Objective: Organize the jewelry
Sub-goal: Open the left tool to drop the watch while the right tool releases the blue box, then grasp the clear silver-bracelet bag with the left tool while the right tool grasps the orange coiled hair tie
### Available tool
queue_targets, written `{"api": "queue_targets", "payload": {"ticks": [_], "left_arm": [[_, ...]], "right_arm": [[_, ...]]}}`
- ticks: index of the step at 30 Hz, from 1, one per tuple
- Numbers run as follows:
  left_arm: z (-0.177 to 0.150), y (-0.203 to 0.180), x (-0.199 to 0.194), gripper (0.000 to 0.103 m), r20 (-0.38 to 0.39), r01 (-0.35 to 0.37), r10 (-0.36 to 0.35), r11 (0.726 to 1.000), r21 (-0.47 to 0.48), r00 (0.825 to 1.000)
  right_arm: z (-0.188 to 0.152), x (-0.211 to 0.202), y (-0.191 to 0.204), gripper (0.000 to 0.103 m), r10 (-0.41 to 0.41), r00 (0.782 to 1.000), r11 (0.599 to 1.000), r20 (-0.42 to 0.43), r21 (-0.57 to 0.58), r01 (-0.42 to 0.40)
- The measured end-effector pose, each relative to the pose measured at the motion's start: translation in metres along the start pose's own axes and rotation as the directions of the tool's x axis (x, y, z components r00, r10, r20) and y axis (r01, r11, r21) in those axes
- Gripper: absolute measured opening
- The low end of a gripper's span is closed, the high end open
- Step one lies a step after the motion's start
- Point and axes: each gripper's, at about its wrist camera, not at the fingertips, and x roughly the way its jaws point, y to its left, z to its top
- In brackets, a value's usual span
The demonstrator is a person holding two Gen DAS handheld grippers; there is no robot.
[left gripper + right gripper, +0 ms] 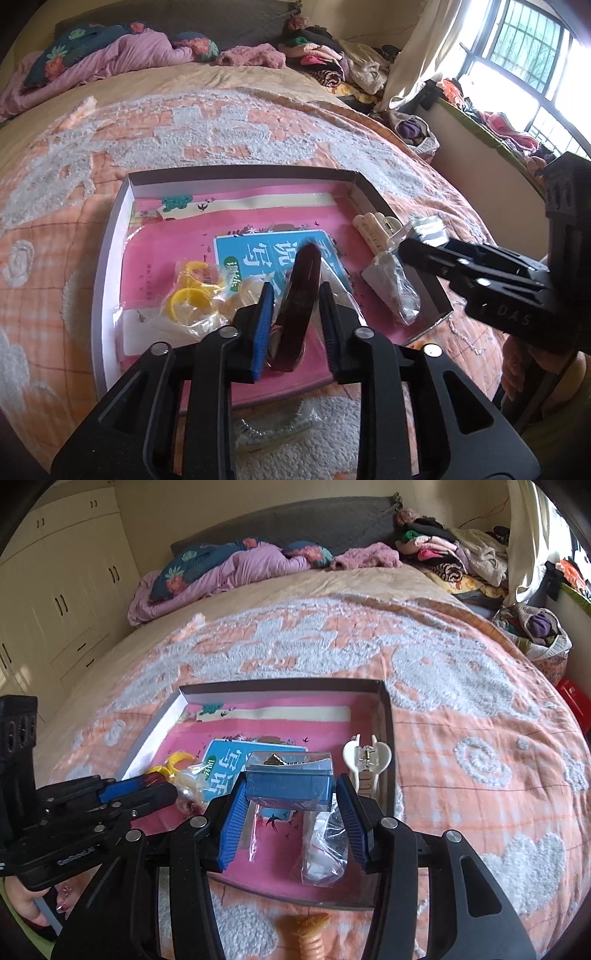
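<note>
A shallow open box (110,236) with a pink printed bottom lies on the bed; it also shows in the right wrist view (388,716). My left gripper (297,291) holds a dark red curved hair clip (301,291) between its blue pads, over the box. My right gripper (290,786) is shut on a small clear plastic case (290,771) with jewelry inside, above the box; it also shows in the left wrist view (424,236). In the box lie yellow rings in a bag (188,295), a cream claw clip (365,760) and a small plastic bag (325,853).
The box sits on an orange and white quilt (461,720). An orange spiral item (310,934) lies on the quilt below the box. Bedding and clothes pile up at the bed's head (240,568). A wardrobe (55,590) stands left, a window (535,55) right.
</note>
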Motion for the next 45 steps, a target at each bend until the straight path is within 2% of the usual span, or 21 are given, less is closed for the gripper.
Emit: {"api": "queue_targets", "payload": {"ticks": [4, 6, 8, 15, 18, 20, 21, 23, 29, 34, 39, 45], "left_arm": [[0.002, 0.003, -0.001, 0.028, 0.005, -0.016, 0.016, 1.000, -0.003, 1.000], [0.002, 0.005, -0.002, 0.033, 0.010, -0.021, 0.021, 1.000, 0.000, 1.000], [0.002, 0.005, -0.004, 0.035, 0.015, -0.028, 0.028, 1.000, 0.002, 1.000], [0.005, 0.006, -0.017, 0.050, 0.037, -0.041, 0.041, 0.999, -0.007, 0.998], [0.007, 0.005, -0.025, 0.061, 0.050, -0.051, 0.051, 0.999, -0.013, 0.997], [0.007, 0.004, -0.030, 0.061, 0.058, -0.064, 0.065, 0.998, -0.018, 0.996], [0.008, 0.004, -0.034, 0.073, 0.063, -0.071, 0.072, 0.997, -0.020, 0.995], [0.008, 0.004, -0.042, 0.088, 0.079, -0.084, 0.086, 0.996, -0.025, 0.993], [0.004, 0.001, -0.064, 0.091, 0.116, -0.096, 0.099, 0.995, -0.030, 0.988], [-0.003, -0.001, -0.081, 0.093, 0.144, -0.116, 0.120, 0.993, -0.033, 0.982], [-0.013, 0.000, -0.087, 0.093, 0.143, -0.122, 0.127, 0.992, -0.039, 0.982], [-0.034, 0.006, -0.081, 0.093, 0.102, -0.137, 0.142, 0.989, -0.055, 0.985]], "right_arm": [[0.001, 0.012, -0.001, 0.047, 0.006, 1.000, 1.000, -0.023, 0.008, -0.005], [0.001, 0.015, -0.002, 0.050, 0.001, 1.000, 1.000, -0.026, 0.011, -0.001], [0.002, 0.015, -0.002, 0.065, 0.006, 1.000, 1.000, -0.022, 0.021, -0.006], [0.005, -0.007, -0.001, 0.077, 0.003, 0.999, 0.999, 0.035, 0.034, -0.004], [0.007, -0.026, -0.001, 0.086, -0.008, 0.997, 0.999, 0.080, 0.038, 0.004], [0.008, -0.039, -0.001, 0.094, -0.018, 0.994, 0.999, 0.109, 0.038, 0.014], [0.008, -0.046, -0.001, 0.095, -0.027, 0.992, 0.999, 0.125, 0.034, 0.023], [0.007, -0.061, 0.000, 0.096, -0.035, 0.987, 0.999, 0.157, 0.026, 0.031], [-0.001, -0.093, 0.001, 0.097, -0.036, 0.978, 0.999, 0.206, 0.023, 0.032], [-0.014, -0.109, 0.001, 0.097, -0.038, 0.976, 0.999, 0.213, 0.016, 0.035], [-0.030, -0.115, 0.006, 0.097, -0.043, 0.979, 0.999, 0.198, -0.011, 0.046], [-0.058, -0.107, 0.008, 0.097, -0.047, 0.989, 0.998, 0.141, -0.022, 0.050]]}}
